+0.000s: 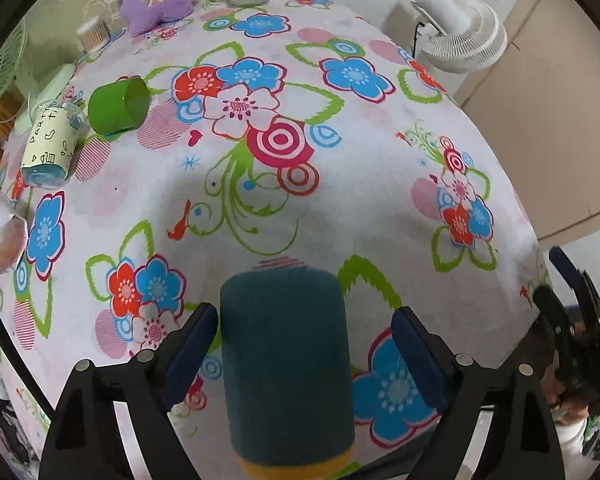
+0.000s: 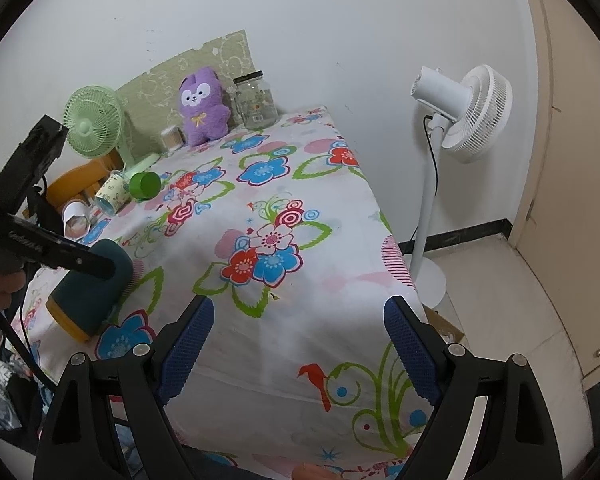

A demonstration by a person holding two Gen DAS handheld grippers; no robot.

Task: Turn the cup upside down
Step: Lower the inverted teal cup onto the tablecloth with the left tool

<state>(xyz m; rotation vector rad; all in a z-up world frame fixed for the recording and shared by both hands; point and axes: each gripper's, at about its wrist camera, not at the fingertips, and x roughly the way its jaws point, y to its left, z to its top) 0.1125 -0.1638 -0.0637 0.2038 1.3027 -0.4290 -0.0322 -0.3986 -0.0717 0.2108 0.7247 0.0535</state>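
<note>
plush toy [image 2: 202,106] | glass jar [image 2: 255,100] – white fan [image 2: 466,110] – green fan [image 2: 92,122]

Table [image 2: 332,280] covered by a flower-print cloth. Dark teal cup [image 2: 90,286] laid on its side near the front left edge. Green cup [image 2: 145,186], printed glass [image 2: 114,192] and white cup [image 2: 74,216] tipped over along the left edge. Purple plush [image 2: 202,108] and glass jar [image 2: 255,100] stood at the far edge.

Even soft light, fisheye-warped edges (dark vignette)
</note>
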